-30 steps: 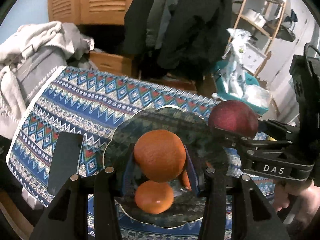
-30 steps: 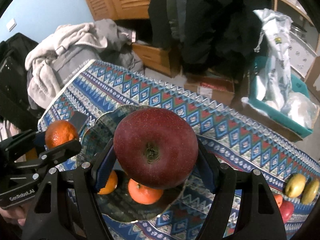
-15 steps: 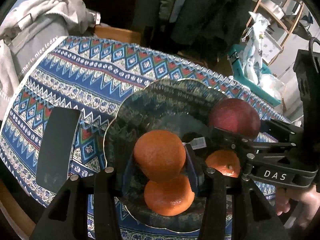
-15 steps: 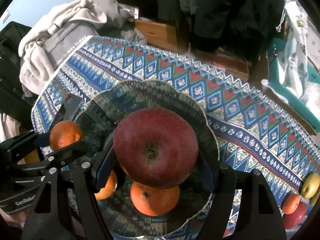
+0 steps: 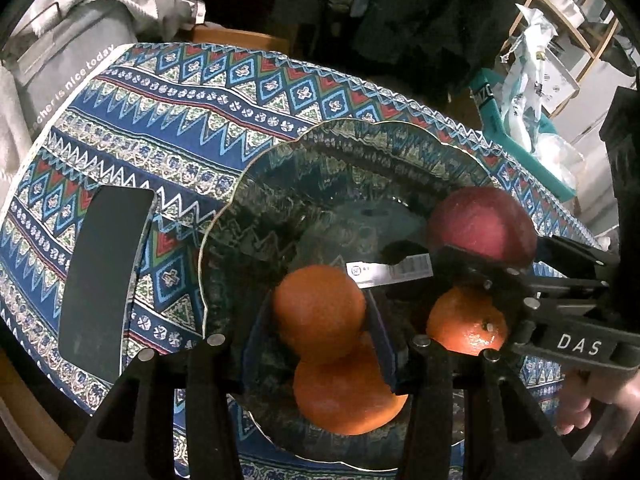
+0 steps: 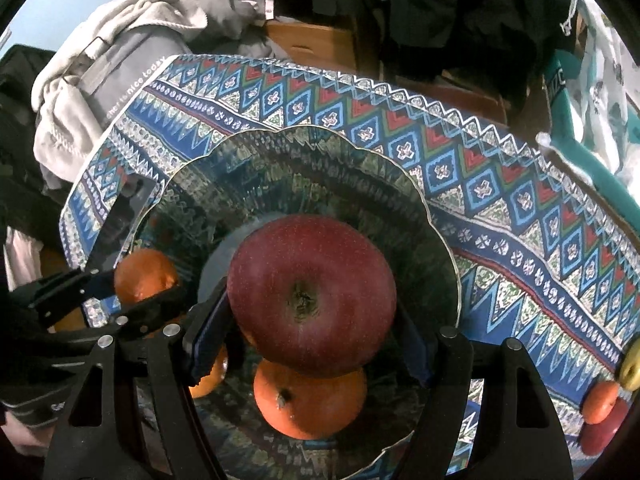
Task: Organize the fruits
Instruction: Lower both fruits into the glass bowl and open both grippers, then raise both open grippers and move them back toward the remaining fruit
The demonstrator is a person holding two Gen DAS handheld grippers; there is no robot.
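My left gripper (image 5: 320,312) is shut on an orange (image 5: 318,308) and holds it low over the near part of a dark patterned plate (image 5: 320,168). My right gripper (image 6: 308,312) is shut on a red apple (image 6: 312,292) over the same plate (image 6: 304,168). In the left wrist view the apple (image 5: 480,224) and right gripper (image 5: 476,268) sit at right. Two more oranges lie on the plate, one (image 5: 344,392) under my held orange, one (image 5: 464,324) beside the right gripper. The right wrist view shows the left gripper (image 6: 140,284) with its orange (image 6: 144,274) at left.
The plate sits on a blue patterned tablecloth (image 5: 180,92). A black phone (image 5: 104,276) lies left of the plate. Several loose fruits (image 6: 604,400) lie at the table's right. Clothes (image 6: 120,40) and a teal bin (image 5: 516,120) stand beyond the table.
Both grippers have moved forward and down toward the plate with their fruit still held. The plate now looks larger, and the fruit hangs closer to the oranges on it.
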